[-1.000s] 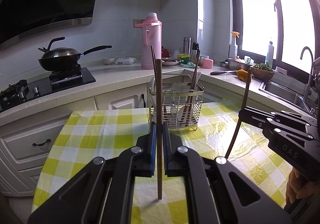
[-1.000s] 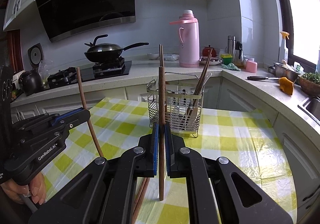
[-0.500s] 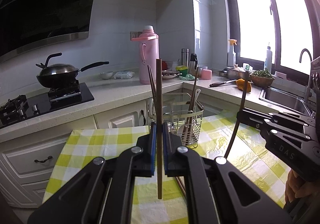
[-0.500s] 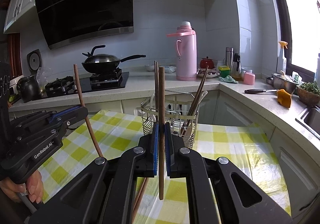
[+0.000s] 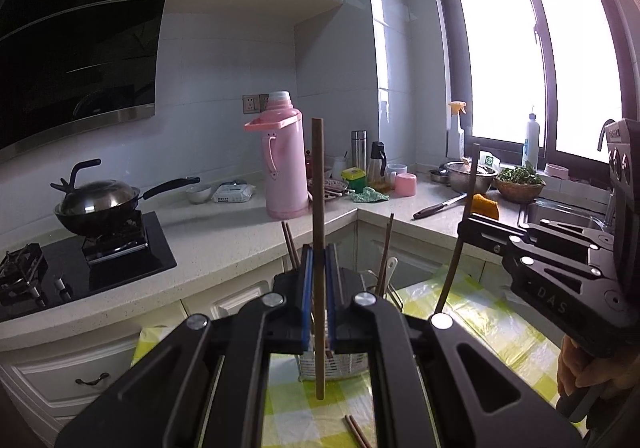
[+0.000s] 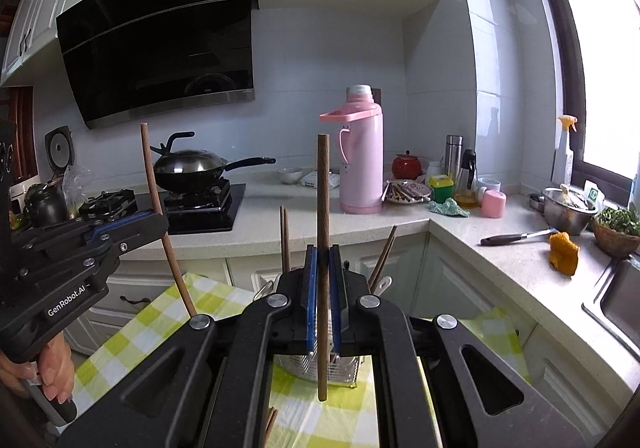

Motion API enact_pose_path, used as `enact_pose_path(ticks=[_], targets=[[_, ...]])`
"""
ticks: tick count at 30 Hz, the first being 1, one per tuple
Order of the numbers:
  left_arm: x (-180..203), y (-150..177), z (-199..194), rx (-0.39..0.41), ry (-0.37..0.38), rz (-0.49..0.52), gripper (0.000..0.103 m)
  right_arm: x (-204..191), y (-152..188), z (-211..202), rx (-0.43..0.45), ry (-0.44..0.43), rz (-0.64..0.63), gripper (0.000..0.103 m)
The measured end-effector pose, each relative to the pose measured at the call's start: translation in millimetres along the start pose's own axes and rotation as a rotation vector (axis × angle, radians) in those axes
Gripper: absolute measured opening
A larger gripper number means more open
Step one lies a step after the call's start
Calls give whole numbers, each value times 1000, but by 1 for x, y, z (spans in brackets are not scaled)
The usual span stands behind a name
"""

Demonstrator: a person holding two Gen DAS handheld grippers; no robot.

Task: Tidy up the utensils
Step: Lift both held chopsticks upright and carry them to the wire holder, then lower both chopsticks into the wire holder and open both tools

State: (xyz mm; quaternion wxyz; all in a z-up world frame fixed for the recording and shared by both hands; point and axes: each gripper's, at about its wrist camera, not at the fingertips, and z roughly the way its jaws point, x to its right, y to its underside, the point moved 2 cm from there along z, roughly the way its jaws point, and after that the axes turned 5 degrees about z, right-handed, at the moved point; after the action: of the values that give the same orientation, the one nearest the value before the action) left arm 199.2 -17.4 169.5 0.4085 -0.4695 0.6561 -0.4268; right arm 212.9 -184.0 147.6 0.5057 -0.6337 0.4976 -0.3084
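My left gripper (image 5: pixel 319 260) is shut on a brown chopstick (image 5: pixel 318 176) held upright. My right gripper (image 6: pixel 323 262) is shut on a second brown chopstick (image 6: pixel 322 188), also upright. Each gripper shows in the other's view, the right one (image 5: pixel 472 226) and the left one (image 6: pixel 160 220), each with its stick. The wire utensil basket (image 5: pixel 340 362) stands on the checked cloth below and just beyond both grippers, mostly hidden by them; several chopsticks (image 6: pixel 285 236) and a white spoon (image 5: pixel 390 266) stick out of it. Two loose chopsticks (image 5: pixel 356 430) lie on the cloth near me.
The table has a yellow-green checked cloth (image 6: pixel 132 332). Behind it runs a white counter (image 5: pixel 224 236) with a pink thermos (image 5: pixel 286 164), a wok on the stove (image 5: pixel 100 204), a knife (image 6: pixel 516 236) and a sink (image 5: pixel 560 212) at the right.
Both grippers have risen with their chopsticks and moved closer over the basket, which has dropped low in both views and is now largely hidden behind the grippers.
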Motion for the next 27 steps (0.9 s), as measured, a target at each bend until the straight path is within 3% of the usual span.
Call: enact_pose_path(ticks=[7, 12, 18, 27], targets=[[-8, -57, 38, 15, -29, 8, 6, 4, -42, 25, 31, 9, 10, 6], [-14, -71, 72, 7, -57, 7, 6, 7, -56, 50, 38, 14, 12, 6], [-17, -57, 116, -38, -40, -25, 6, 11, -42, 86, -11, -12, 47, 6], [0, -5, 166, -150, 11, -9, 6, 14, 5, 132, -148, -38, 85, 6]])
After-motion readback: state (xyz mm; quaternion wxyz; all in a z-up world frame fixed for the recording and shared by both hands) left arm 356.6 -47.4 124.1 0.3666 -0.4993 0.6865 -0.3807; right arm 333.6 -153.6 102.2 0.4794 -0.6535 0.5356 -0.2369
